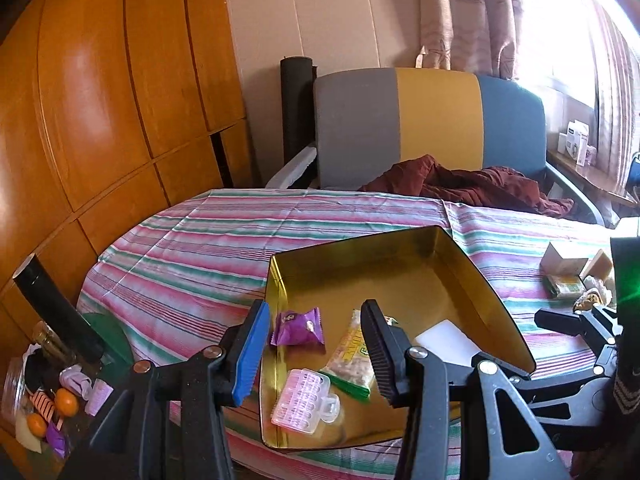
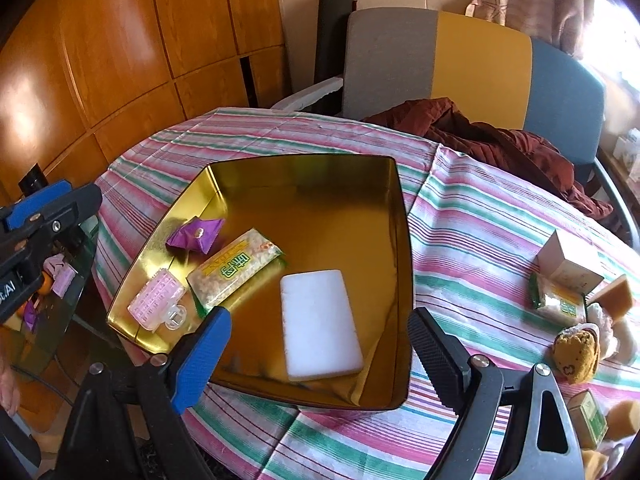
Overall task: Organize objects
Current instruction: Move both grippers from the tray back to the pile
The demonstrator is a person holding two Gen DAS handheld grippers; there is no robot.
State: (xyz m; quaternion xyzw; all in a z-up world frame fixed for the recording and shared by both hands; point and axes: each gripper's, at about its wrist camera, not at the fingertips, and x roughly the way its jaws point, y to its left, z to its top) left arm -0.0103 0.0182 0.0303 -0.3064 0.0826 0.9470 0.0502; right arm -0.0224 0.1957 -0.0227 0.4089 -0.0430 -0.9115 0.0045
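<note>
inside the gold tin (image 2: 400,216) lie four items already; snacks and boxes (image 2: 568,276) wait outside. both grippers, left (image 1: 316,352) and right (image 2: 320,354), stand apart, empty.

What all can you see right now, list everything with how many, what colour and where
tin tray: one, gold inside, on the striped tablecloth
foam block: one, white, flat in the tray, near side
peanut packet: one, clear with yellow and green print, in the tray
candy wrapper: one, purple, in the tray, left side
hair clip: one, pink translucent, tray's near left corner
carton: one, white, open, on the cloth to the right
second snack packet: one, green-edged, beside the carton
plush toy: one, mustard, right edge
chair: one, grey, yellow and blue, behind the table
garment: one, maroon, on the chair seat
left gripper: empty, over the tray
right gripper: open, empty, over the tray's near side
</note>
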